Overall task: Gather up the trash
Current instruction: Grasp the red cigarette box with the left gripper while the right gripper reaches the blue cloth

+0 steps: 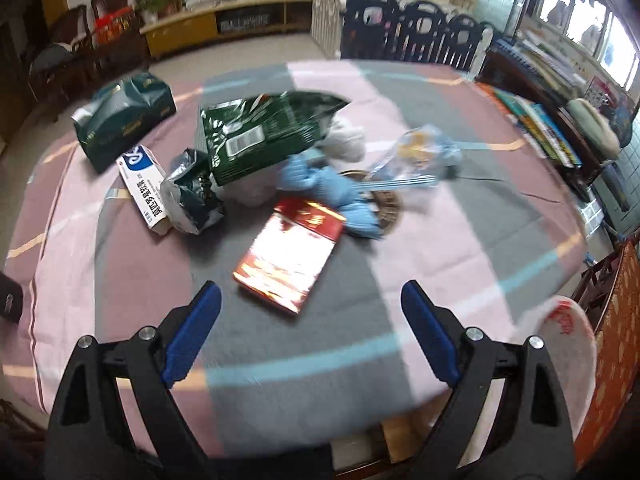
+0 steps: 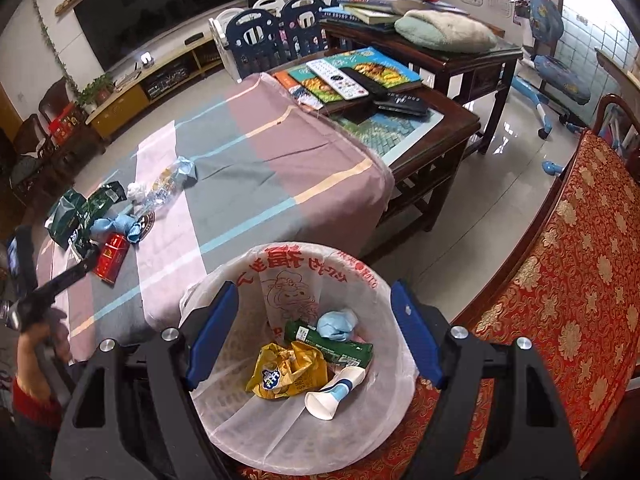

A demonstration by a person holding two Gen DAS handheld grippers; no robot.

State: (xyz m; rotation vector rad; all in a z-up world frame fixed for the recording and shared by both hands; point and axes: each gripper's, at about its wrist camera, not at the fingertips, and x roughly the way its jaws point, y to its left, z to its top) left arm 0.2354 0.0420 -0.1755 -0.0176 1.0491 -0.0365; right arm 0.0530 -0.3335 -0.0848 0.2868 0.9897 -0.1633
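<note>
My left gripper is open over the striped tablecloth, with nothing between its blue pads. Just ahead of it lies a red box. Beyond that sit blue gloves, a dark green bag, a crumpled foil bag, a white-and-blue carton and a clear wrapper. My right gripper hangs open and empty above the bag-lined trash bin. The bin holds a yellow wrapper, a green pack, a blue glove and a paper cup.
Another green bag lies at the table's far left. The bin's rim shows at the table's right edge. A red brocade seat is under and beside the bin. A wooden side table carries books and remotes. A hand holds the left gripper.
</note>
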